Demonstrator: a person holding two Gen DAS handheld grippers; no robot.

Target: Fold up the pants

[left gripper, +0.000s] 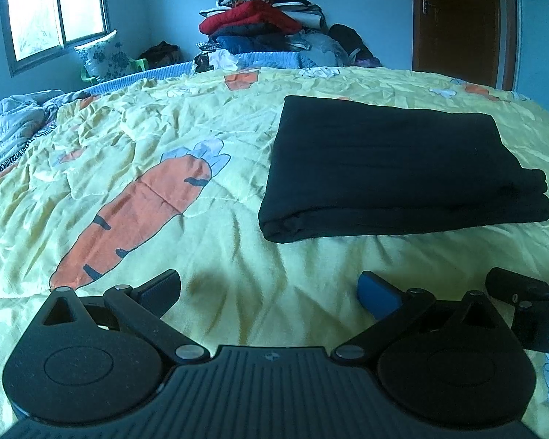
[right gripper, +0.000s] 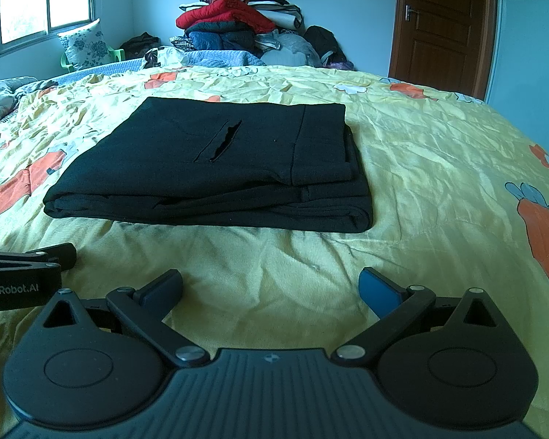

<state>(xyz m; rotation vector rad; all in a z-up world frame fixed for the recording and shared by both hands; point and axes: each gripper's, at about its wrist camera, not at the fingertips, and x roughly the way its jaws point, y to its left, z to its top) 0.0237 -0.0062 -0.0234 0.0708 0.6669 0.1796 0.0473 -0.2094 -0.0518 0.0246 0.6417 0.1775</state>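
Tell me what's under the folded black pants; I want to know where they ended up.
The black pants lie folded on the yellow carrot-print bedspread. The patch directly beneath them is covered, so anything there is hidden.

bed: crumpled yellow cotton sheet printed with orange carrots [left gripper: 135, 201] | far edge: tall heap of folded clothes topped by a red padded jacket [right gripper: 230, 14] against the blue wall | left: floral white cushion [right gripper: 86, 45] on a green plastic chair [right gripper: 119, 53], under a bright sliding window [left gripper: 55, 11] | right: closed brown wooden door [right gripper: 443, 25]
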